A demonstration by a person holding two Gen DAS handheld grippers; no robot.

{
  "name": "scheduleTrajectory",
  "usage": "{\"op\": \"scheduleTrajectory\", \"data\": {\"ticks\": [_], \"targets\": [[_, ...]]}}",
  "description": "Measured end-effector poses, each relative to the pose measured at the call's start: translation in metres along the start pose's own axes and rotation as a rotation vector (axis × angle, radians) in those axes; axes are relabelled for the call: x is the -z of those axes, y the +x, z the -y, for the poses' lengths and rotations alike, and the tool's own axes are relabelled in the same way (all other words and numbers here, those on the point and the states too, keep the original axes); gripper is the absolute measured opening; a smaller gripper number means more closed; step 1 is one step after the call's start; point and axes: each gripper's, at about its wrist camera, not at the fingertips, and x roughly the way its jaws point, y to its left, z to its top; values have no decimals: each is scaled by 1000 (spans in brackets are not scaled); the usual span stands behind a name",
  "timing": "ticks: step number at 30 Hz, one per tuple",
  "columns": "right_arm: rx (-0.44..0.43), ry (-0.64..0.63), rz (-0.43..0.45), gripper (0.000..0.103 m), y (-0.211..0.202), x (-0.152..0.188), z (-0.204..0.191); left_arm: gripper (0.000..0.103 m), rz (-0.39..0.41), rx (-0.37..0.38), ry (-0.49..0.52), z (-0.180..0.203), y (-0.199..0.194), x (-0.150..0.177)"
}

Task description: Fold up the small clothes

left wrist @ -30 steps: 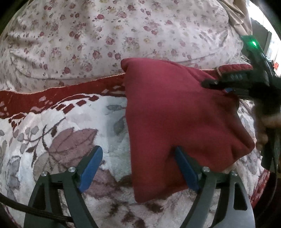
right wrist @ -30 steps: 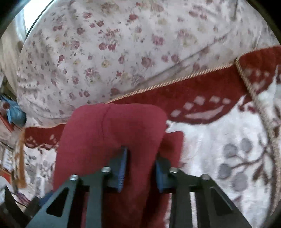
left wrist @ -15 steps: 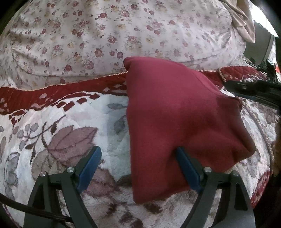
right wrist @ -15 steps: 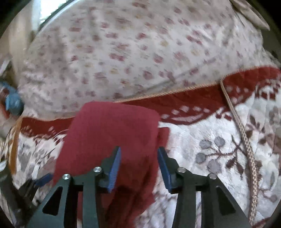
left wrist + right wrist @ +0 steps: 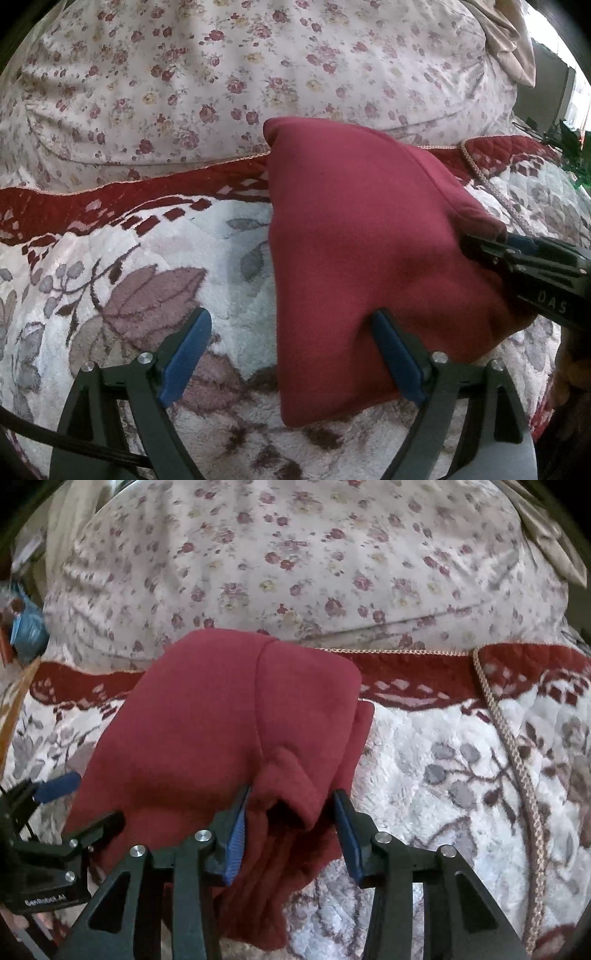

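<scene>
A dark red garment (image 5: 362, 236) lies folded on a white plush blanket with a leaf pattern; it also shows in the right wrist view (image 5: 229, 720). My left gripper (image 5: 291, 350) is open, its right finger pressing the garment's near edge, its left finger over bare blanket. My right gripper (image 5: 291, 834) is open around a bunched fold of the garment's near right edge, the pads apart from the cloth. The right gripper shows at the garment's right side in the left wrist view (image 5: 480, 243). The left gripper shows at the lower left of the right wrist view (image 5: 55, 786).
A floral quilt (image 5: 221, 74) rises behind the garment. The blanket's dark red border (image 5: 110, 199) with a braided cord (image 5: 517, 757) runs across the back and down the right side. Beige cloth (image 5: 509, 40) lies at the far right.
My right gripper opened, letting go of the garment, pulled back, then returned low to the garment's right edge. The garment settled flatter. My left gripper stayed put.
</scene>
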Motion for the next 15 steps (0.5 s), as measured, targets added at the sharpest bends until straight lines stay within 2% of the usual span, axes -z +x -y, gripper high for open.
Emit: {"op": "scheduleTrajectory", "data": {"ticks": [1,3,5,8,11,15], "targets": [[-8,2,3,49,0,1,1,89,0,2,-3,0,0,0],[-21,23,12,61,2,4,9,89,1,8,-8,-1,0,0],[-37,100,17,82,7,9,23,90,4,19,-15,-3,0,0],[-137,227,12,86,17,14,44,90,0,45,-34,-7,1,-1],[-151,217,26,86,16,14,45,90,17,83,-51,-9,-3,-6],[-216,264,23,86,12,4,51,90,65,107,-57,-10,-9,-16]]}}
